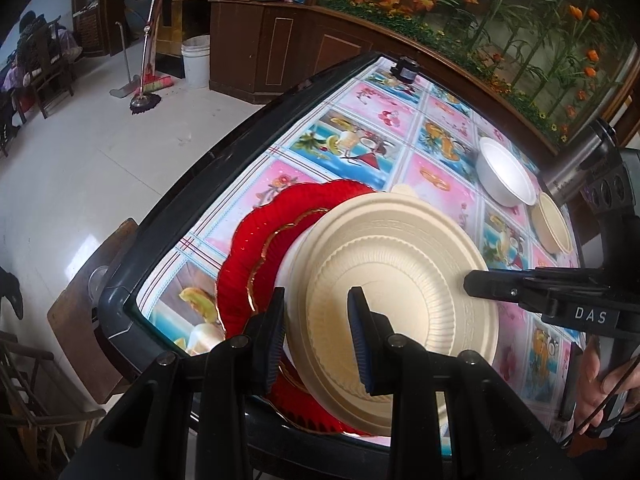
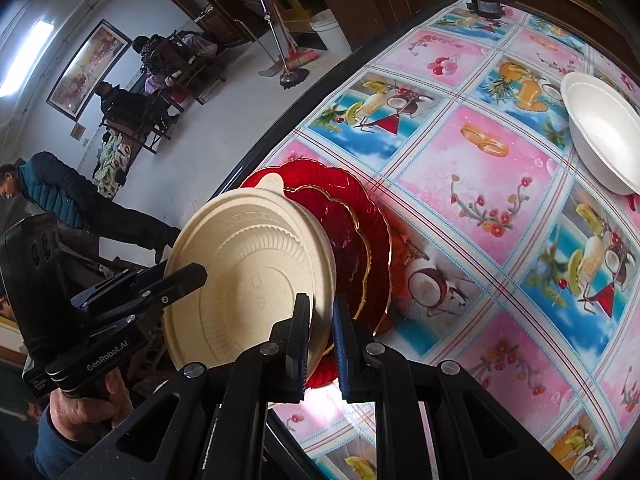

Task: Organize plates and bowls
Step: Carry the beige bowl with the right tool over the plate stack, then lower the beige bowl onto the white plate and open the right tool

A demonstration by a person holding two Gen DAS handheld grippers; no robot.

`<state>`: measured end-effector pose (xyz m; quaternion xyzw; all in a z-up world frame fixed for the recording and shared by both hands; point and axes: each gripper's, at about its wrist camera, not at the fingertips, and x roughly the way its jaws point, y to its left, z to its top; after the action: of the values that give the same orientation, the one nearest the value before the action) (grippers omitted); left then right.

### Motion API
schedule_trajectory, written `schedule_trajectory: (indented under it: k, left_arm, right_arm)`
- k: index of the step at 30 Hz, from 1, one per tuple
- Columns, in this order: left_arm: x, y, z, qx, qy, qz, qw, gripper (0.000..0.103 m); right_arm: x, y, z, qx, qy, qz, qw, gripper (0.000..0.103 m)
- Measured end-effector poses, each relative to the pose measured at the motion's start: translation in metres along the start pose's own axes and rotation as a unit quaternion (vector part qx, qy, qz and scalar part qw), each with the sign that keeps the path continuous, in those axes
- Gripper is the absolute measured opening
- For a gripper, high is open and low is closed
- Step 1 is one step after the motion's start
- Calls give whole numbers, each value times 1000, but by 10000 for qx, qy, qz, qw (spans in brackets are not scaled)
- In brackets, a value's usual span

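Left wrist view: the left tongs (image 1: 318,326) stand partly closed, clamped on the near rim of the cream plate (image 1: 394,264); one blue-padded finger lies over the plate's ribbed face, the other against its outer edge and underside. The plate is tilted, with its far edge toward 1 o'clock. Beneath it, toward 9 o'clock, lies the red plate (image 1: 272,232) with a gilt scalloped line, resting on the tabletop (image 1: 360,148), which bears a fruit-patterned cloth. At 3 o'clock the right tongs (image 1: 470,282) reach in from the side and meet the cream plate's rim. At 1 o'clock stands a white bowl (image 1: 506,170); just beside it, toward 3 o'clock, is a cream bowl (image 1: 554,222), touching or nearly so.

Right wrist view: the right tongs (image 2: 320,324) are drawn almost together, pinching the thin rim of the cream plate (image 2: 248,276) between the two pads. The plate stands steeply tilted, its small tab at 12 o'clock. The red plate (image 2: 352,232) lies behind it, toward 2 o'clock, partly over the tabletop (image 2: 472,184) edge. The left tongs (image 2: 196,272) enter from 9 o'clock, their upper finger lying on the plate's face; the hand (image 2: 86,408) that carries them shows at 7 o'clock. The white bowl (image 2: 604,132) sits at 2 o'clock, well apart from the plates.

The cream plate is thus held by both tongs at opposite rims, above the red plate.
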<state>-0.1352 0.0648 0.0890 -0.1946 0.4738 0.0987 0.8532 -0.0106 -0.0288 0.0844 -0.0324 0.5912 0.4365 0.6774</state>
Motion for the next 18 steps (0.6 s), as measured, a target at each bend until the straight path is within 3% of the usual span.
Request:
schedule_trajectory:
  k: [18]
  left_arm:
    - [14,12,6,-150,35,-29,9999,29]
  right_arm:
    - [16,3,13,-46,87,-100,9999,14]
